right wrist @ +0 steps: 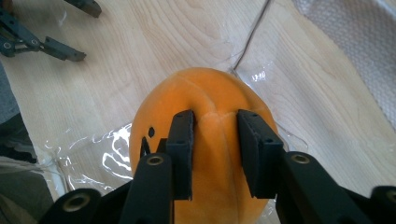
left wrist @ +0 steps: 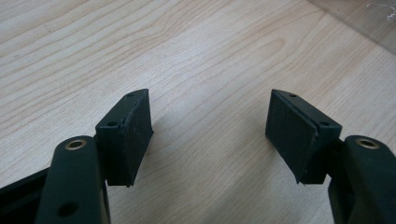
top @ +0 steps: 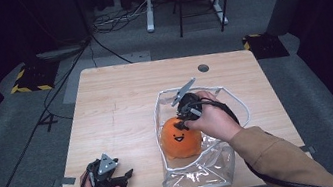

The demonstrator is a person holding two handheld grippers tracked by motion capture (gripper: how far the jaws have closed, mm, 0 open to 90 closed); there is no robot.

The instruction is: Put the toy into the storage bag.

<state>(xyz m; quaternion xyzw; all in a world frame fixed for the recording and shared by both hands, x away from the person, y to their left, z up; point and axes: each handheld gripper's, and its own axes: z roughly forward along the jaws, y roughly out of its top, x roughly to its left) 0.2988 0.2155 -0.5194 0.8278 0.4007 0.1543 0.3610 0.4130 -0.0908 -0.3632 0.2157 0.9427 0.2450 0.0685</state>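
Observation:
An orange plush toy [top: 180,139] with a small black face sits inside a clear plastic bag [top: 202,175] with a white edge, lying on the wooden table [top: 121,105]. My right gripper [top: 180,124] comes down onto the toy's top from behind. In the right gripper view its two pads [right wrist: 184,140] pinch a ridge of the orange plush [right wrist: 205,88] between them. My left gripper [top: 126,175] rests near the table's front left corner, well apart from the bag. Its jaws [left wrist: 210,112] stand open over bare wood with nothing between them.
The bag's crinkled plastic [right wrist: 93,149] spreads around the toy. A round cable hole [top: 203,68] lies near the table's far edge. Beyond the table are grey carpet, floor cables and a chair frame [top: 200,2]. The left gripper [right wrist: 46,44] lies off to the side in the right gripper view.

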